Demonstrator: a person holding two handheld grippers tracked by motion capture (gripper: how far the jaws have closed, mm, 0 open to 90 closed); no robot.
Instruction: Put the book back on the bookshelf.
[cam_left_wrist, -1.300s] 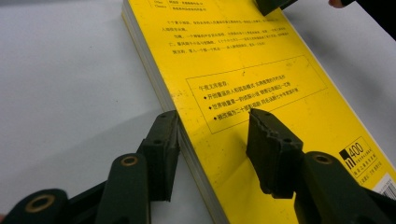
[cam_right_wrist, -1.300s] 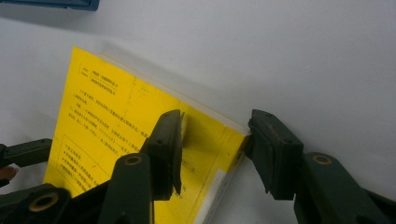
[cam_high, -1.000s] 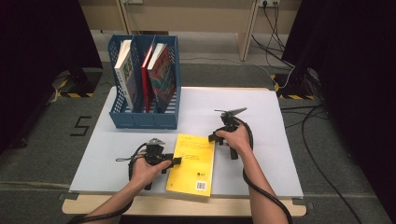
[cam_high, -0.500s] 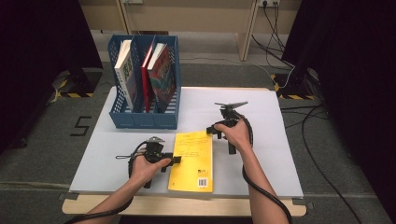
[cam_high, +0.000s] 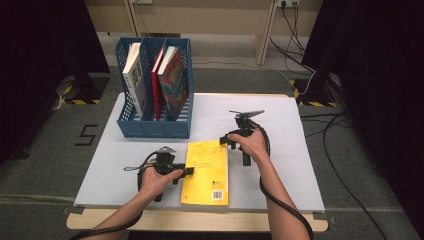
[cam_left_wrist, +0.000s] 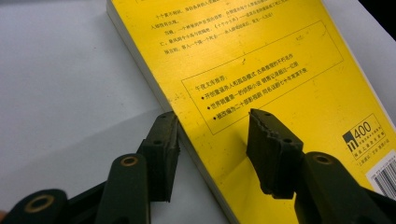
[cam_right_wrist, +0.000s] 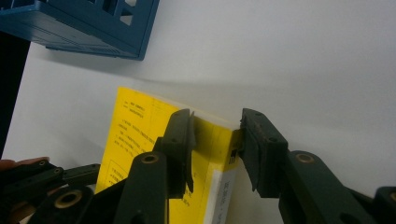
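The yellow book (cam_high: 206, 171) is laid flat at the near middle of the white bench (cam_high: 300, 165). Its left edge is straddled by the left tool (cam_left_wrist: 212, 140), one jaw on the bench, one over the cover, not clenched. Its far right corner sits between the right tool's (cam_right_wrist: 215, 140) jaws, which have just been opening; no pressing is seen. A blue file rack (cam_high: 152, 125) with books stands far left

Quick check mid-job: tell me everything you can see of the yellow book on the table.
The yellow book is a glossy paperback lying flat, back cover up, with printed text, a framed box and a barcode. It sits near the front edge of the white table. The left gripper straddles its long left edge; the right gripper straddles its far right corner.
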